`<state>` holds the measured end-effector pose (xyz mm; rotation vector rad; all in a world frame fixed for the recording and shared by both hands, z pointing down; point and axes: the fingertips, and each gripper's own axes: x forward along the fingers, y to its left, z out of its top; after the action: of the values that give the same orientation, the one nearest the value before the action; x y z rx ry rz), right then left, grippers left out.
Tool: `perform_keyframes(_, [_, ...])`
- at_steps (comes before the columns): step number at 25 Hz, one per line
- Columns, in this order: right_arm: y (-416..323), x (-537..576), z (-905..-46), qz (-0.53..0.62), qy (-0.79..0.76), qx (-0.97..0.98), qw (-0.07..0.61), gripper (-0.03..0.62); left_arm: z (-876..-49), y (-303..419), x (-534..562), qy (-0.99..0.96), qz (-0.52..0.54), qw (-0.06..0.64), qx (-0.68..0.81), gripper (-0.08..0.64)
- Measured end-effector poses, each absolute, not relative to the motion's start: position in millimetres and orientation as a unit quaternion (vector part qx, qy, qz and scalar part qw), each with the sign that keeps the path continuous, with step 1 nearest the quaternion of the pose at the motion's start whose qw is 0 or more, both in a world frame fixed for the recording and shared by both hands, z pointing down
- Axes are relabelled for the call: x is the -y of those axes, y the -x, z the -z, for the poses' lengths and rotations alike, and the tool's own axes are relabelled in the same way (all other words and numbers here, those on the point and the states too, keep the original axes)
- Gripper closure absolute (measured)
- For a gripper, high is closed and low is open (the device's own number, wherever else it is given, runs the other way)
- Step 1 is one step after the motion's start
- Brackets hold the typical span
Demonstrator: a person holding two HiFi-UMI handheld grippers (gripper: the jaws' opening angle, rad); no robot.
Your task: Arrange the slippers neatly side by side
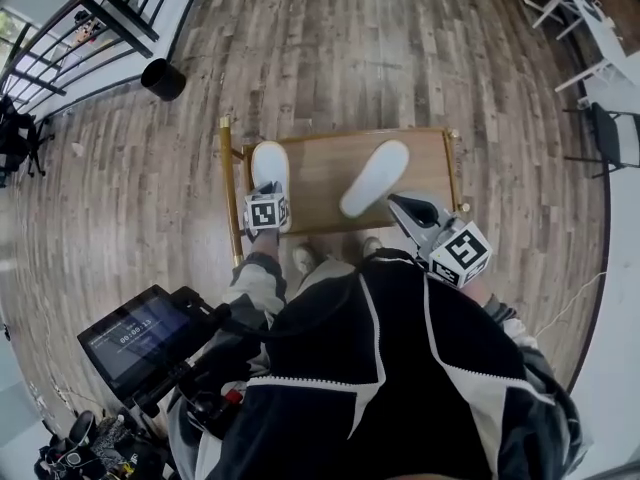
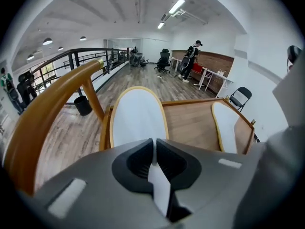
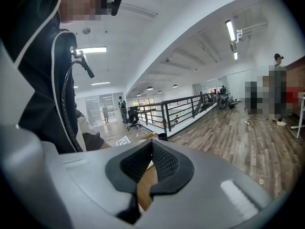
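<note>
Two white slippers lie on a low wooden table (image 1: 320,138). The left slipper (image 1: 270,166) points straight away from me; the right slipper (image 1: 375,176) lies slanted, toe to the far right. My left gripper (image 1: 266,200) sits at the left slipper's near end, shut on its white edge. In the left gripper view the left slipper (image 2: 138,116) fills the middle, the right slipper (image 2: 227,127) lies further right, and the left gripper (image 2: 154,147) pinches a white strip. My right gripper (image 1: 398,203) hovers off the table's near right corner, shut and empty; the right gripper (image 3: 151,149) shows only wood behind it.
A curved wooden rail (image 2: 47,109) runs along the table's left side. A black bin (image 1: 162,79) and a dark railing (image 1: 90,28) stand far left. White furniture (image 1: 590,28) and a black chair (image 1: 612,133) are at the right. A monitor rig (image 1: 135,338) hangs by my left hip.
</note>
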<state>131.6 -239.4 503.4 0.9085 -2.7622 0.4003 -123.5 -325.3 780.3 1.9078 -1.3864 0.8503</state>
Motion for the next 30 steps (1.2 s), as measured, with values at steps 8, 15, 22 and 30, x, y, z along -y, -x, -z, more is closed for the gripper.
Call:
perform_keyframes(8, [-133, 217, -499, -0.133, -0.326, 0.929, 0.115, 0.588, -795, 134, 318, -0.711, -0.339, 0.33, 0.521, 0.527])
perform_keyframes(15, [-129, 208, -499, -0.138, -0.332, 0.926, 0.119, 0.588, -805, 137, 320, -0.699, -0.35, 0.348, 0.517, 0.526])
perform_keyframes(22, [-123, 211, -499, -0.136, -0.323, 0.929, 0.119, 0.588, -806, 137, 320, -0.701, -0.365, 0.351, 0.503, 0.526])
perform_keyframes(30, [-127, 218, -499, -0.137, -0.314, 0.932, 0.116, 0.588, -797, 130, 333, -0.701, -0.352, 0.349, 0.513, 0.417])
